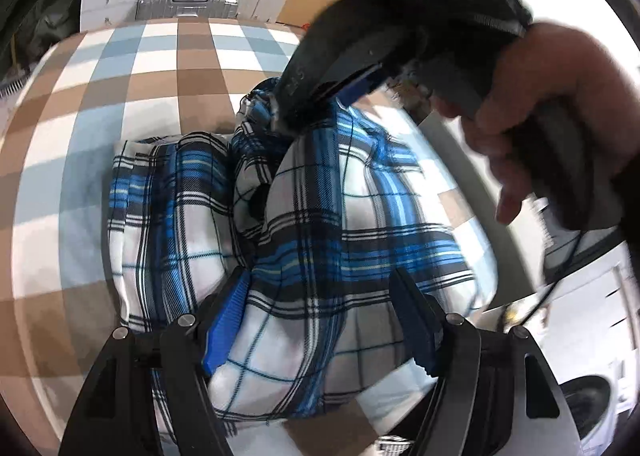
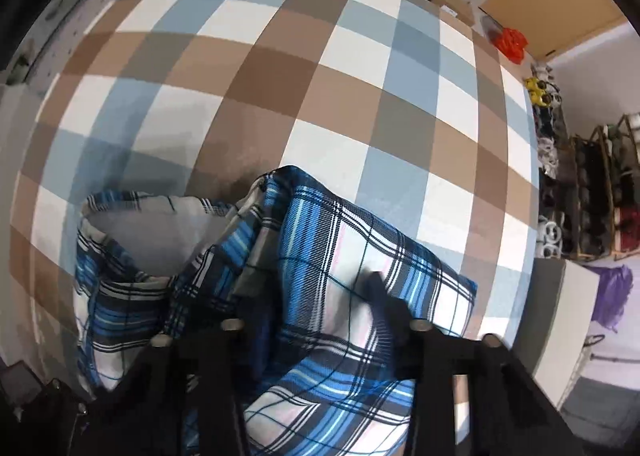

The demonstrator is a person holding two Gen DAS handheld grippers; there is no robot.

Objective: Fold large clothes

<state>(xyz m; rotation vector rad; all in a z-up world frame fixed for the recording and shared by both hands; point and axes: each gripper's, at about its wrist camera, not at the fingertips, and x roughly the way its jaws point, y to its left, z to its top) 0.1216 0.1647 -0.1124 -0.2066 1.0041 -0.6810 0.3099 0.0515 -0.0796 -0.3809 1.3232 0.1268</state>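
Blue-white plaid shirt [image 1: 304, 215] lies bunched and partly folded on the checked brown, blue and white cover [image 2: 320, 75], near its front edge, closer to the right side.

Left gripper [image 1: 320, 320]: jaws spread, blue pads either side of a shirt fold, cloth between them but not squeezed.

Right gripper [image 2: 316, 320] points steeply down onto the shirt's far part; in the left cam a hand [image 1: 552, 127] holds its grip. Jaws partly apart w/ cloth bulging between; can't tell if they pinch it.

Silver suitcase [image 1: 188, 3] sits beyond the cover's far edge.
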